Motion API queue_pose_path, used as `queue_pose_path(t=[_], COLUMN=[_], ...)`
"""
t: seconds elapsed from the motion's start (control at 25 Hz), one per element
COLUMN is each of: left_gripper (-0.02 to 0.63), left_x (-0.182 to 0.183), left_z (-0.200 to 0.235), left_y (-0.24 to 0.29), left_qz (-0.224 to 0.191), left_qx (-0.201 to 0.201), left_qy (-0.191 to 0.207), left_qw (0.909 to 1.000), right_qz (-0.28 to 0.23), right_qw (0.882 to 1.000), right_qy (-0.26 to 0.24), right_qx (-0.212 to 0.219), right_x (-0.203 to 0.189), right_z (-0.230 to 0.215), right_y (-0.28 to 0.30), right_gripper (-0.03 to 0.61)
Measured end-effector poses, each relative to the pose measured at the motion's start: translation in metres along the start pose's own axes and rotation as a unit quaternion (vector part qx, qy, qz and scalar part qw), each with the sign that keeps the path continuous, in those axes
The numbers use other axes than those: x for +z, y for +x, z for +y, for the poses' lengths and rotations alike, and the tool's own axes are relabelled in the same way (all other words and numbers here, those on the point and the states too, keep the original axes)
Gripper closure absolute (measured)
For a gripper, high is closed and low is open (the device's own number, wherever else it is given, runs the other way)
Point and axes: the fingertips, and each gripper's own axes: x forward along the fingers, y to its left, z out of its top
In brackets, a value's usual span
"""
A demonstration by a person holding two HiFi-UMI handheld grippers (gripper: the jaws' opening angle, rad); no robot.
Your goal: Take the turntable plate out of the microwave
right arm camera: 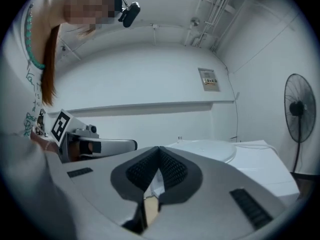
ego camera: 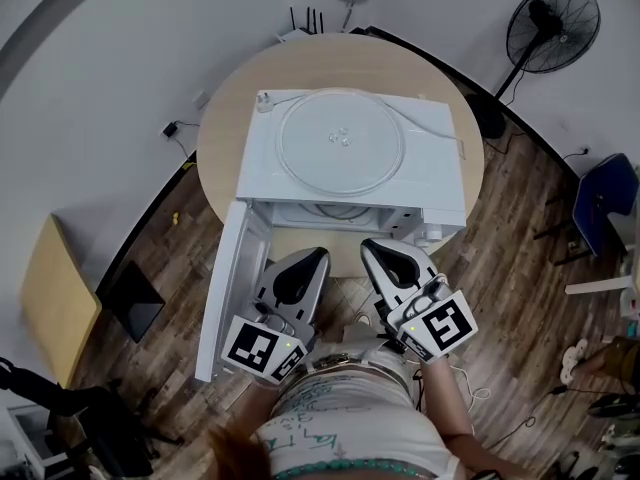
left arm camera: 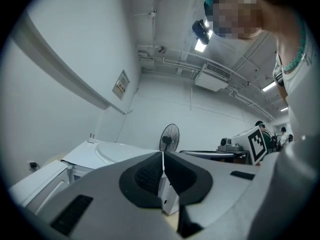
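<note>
In the head view, the turntable plate (ego camera: pixel 340 140) lay flat on top of the microwave (ego camera: pixel 440 183), already out of the oven, with a white cord (ego camera: pixel 440 133) running along the top just beside its right rim. The left gripper (ego camera: pixel 303 260) and right gripper (ego camera: pixel 385 255) hung close to the person's body, in front of the open cavity. The door (ego camera: pixel 228 288) stood swung out just beside the left one. A knock against that door would likely jolt the cabinet, and the glass plate could slide on the smooth top. A snag on the cord might also drag at its edge. In the left gripper view, the left gripper's (left arm camera: pixel 163 159) jaws were pressed together with nothing between them, and the plate (left arm camera: pixel 117 151) showed beyond, well apart. In the right gripper view, the right gripper (right arm camera: pixel 159 151) was likewise closed and empty. The plate (right arm camera: pixel 208 148) rested untouched, so nothing steadied it if the microwave shifted.
</note>
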Motion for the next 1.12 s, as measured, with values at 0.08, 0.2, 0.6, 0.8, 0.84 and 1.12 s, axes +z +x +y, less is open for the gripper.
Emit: queue_pose_path(t=[0.08,0.2,0.6,0.8,0.84,1.12], left_gripper=[0.594,0.594,0.594,0.594,0.594,0.594], left_x=[0.009,0.024,0.051,0.047,0.047,0.041], left_z=[-0.005,-0.013,-0.033,-0.032,-0.032,-0.033], left_y=[-0.002,-0.004,-0.005,-0.007,-0.008,-0.009], left_qz=[-0.007,-0.021,-0.025,-0.021,-0.020,-0.012], left_qx=[-0.005,-0.014,-0.024,-0.015,-0.013,-0.008], left_qy=[0.002,0.013,0.061,0.056,0.055,0.061], left_qw=[1.0000,0.9996,0.9975,0.9981,0.9982,0.9980], right_qz=[-0.007,-0.017,-0.034,-0.030,-0.029,-0.026], right_qw=[1.000,1.000,0.999,0.999,0.999,0.999], right_qy=[-0.011,-0.023,-0.022,-0.021,-0.020,-0.020], right_qx=[-0.005,-0.008,0.001,0.007,0.008,0.013], right_x=[0.009,0.019,0.042,0.041,0.041,0.039], right_z=[0.004,0.012,0.034,0.037,0.038,0.037], right_y=[-0.004,-0.010,-0.007,-0.006,-0.006,-0.006], right_gripper=[0.588,0.588,0.588,0.588,0.588,0.588])
